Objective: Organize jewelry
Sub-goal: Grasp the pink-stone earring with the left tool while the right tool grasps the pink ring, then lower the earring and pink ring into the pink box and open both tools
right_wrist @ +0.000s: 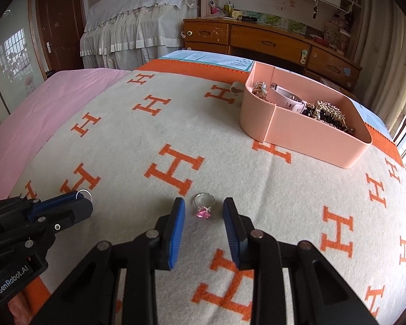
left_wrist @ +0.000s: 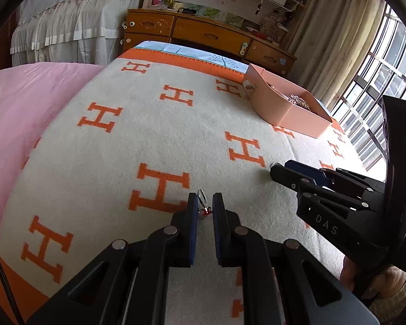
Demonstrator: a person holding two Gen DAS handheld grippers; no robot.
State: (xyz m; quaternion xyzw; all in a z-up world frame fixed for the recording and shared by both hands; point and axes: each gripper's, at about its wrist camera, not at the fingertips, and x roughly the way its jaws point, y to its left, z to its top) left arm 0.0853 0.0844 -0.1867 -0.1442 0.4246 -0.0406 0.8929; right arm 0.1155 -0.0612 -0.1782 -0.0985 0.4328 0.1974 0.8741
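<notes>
Lying flat on the blanket (right_wrist: 138,146) between the right gripper's (right_wrist: 203,207) blue pads, the pink-stone ring (right_wrist: 203,206) sits untouched by either pad; those jaws stand apart around it, not yet pressing. It looks tiny, light, rigid and smooth, so I judge it will slip or tip easily: best pinched across the metal band just behind the stone, pads pushed slightly into the soft wool.

To that claw's left, the left gripper (left_wrist: 205,203) is clenched on a red-stone ring (left_wrist: 203,202), its band poking out beyond the fingertips; the hold looks narrow, so a jolt might twist it loose.

Far ahead and to the right of both claws stands the pink organizer box (right_wrist: 305,140), a divider splitting it, with a white watch (right_wrist: 285,100) and a tangle of gold and dark jewellery (right_wrist: 327,115) already inside.

Readable writing: "GenRobot.AI" on the left gripper's body, "DAS" on the right one's, and repeated orange "H" letters across the blanket.
</notes>
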